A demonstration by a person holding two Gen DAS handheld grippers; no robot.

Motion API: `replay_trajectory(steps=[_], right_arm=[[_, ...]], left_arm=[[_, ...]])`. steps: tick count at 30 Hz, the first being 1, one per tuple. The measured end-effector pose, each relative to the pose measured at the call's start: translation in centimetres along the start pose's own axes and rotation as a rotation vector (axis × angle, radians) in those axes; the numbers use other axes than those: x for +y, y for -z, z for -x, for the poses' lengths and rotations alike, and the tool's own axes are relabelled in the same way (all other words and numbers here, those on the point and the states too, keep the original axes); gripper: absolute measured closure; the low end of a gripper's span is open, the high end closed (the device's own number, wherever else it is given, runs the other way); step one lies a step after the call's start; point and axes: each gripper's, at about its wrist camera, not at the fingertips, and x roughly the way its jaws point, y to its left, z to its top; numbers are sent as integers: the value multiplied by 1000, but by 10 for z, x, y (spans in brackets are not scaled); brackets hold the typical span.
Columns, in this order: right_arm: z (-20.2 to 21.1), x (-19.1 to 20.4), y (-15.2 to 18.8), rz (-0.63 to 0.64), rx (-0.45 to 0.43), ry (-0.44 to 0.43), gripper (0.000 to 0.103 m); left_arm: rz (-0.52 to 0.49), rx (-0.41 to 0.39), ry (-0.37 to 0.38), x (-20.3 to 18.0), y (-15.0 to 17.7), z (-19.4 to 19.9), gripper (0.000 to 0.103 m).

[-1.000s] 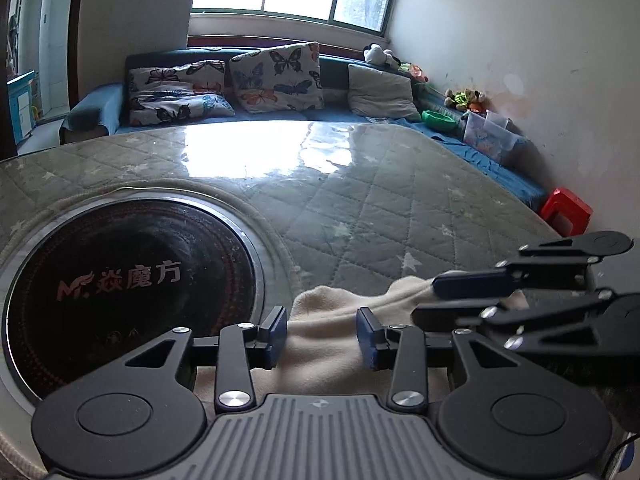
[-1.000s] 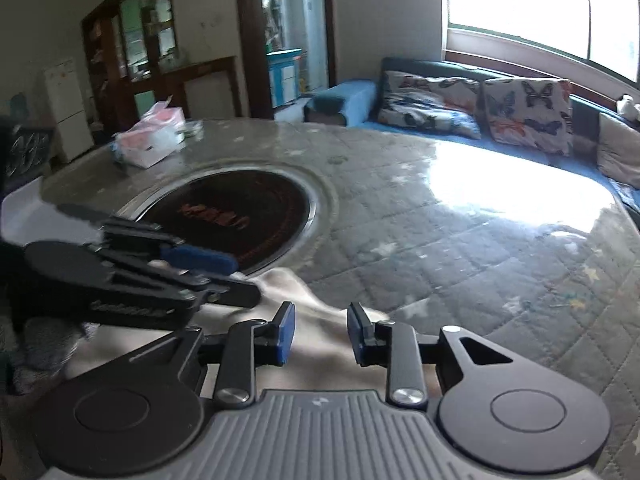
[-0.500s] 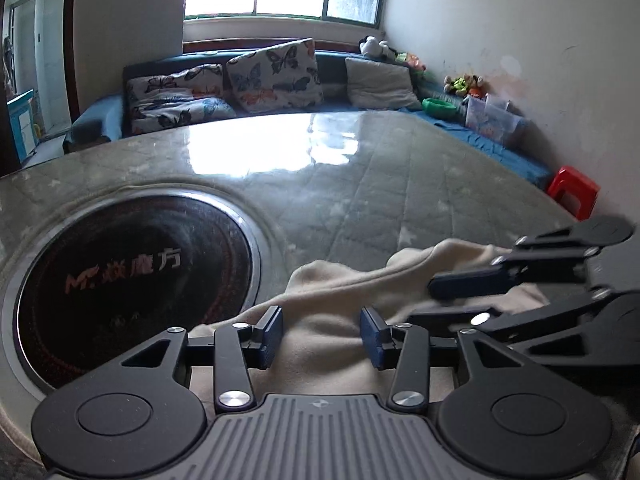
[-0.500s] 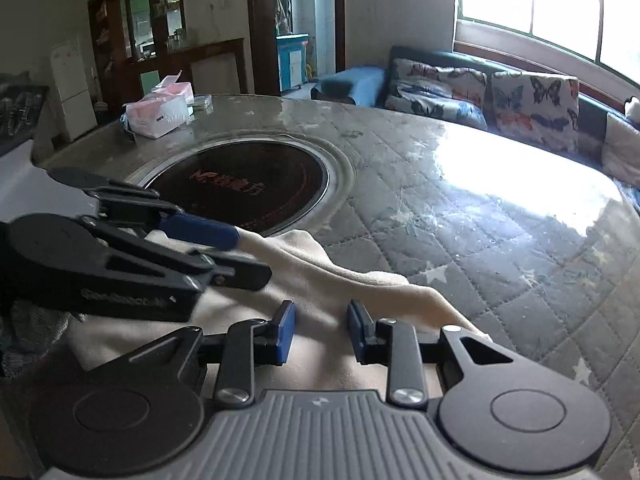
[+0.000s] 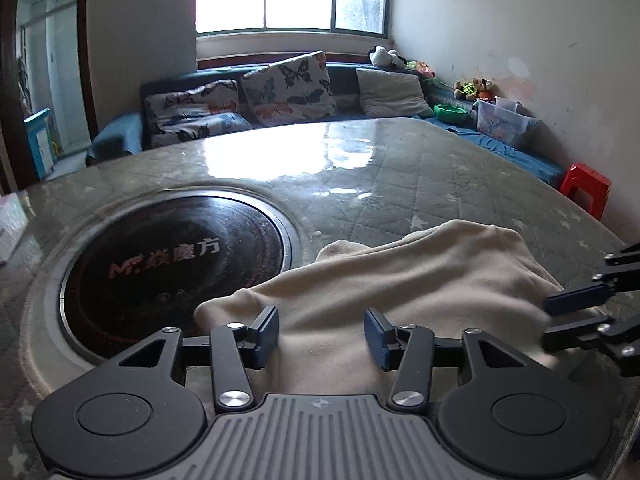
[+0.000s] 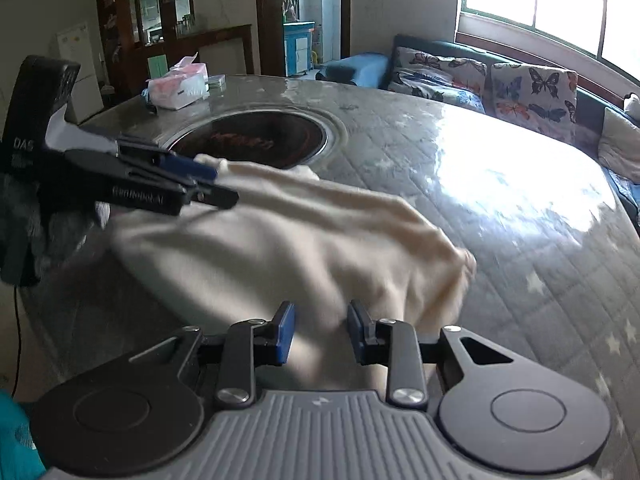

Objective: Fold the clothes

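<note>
A cream fleece garment (image 5: 408,280) lies rumpled on the quilted table near its front edge; it also shows in the right wrist view (image 6: 304,236). My left gripper (image 5: 320,330) is open, its blue pads apart over the garment's near edge, holding nothing. My right gripper (image 6: 318,330) is open over the garment's near right part. The right gripper's fingers (image 5: 576,300) show at the right edge of the left wrist view, and the left gripper's fingers (image 6: 192,170) show at the left in the right wrist view.
A round black induction hob (image 5: 176,256) is set into the table (image 5: 400,184) left of the garment. A tissue pack (image 6: 178,88) sits at the table's far left. A sofa with butterfly cushions (image 5: 288,88) and a red stool (image 5: 584,188) stand beyond.
The garment has spread farther onto the table and more of it is in view. Both grippers have moved apart and stayed open.
</note>
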Motion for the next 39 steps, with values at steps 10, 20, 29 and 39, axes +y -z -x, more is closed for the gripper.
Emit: replay_trajectory(steps=[10,20,29,39], right_arm=[[18,10,19,46,28,4,74],[-3,-19,-25,-22,-86,38,69],[-32,-51,-26,-137,-39,76,69],[-20,-1,-37,41,-66,23,51]], left_arm=[[13,-12,-41,2,24,33,50],[106,7,-77,20,44,44,51],[140,21,-52,26,46,49,50],[193,-1,-76,32,29,37,50]])
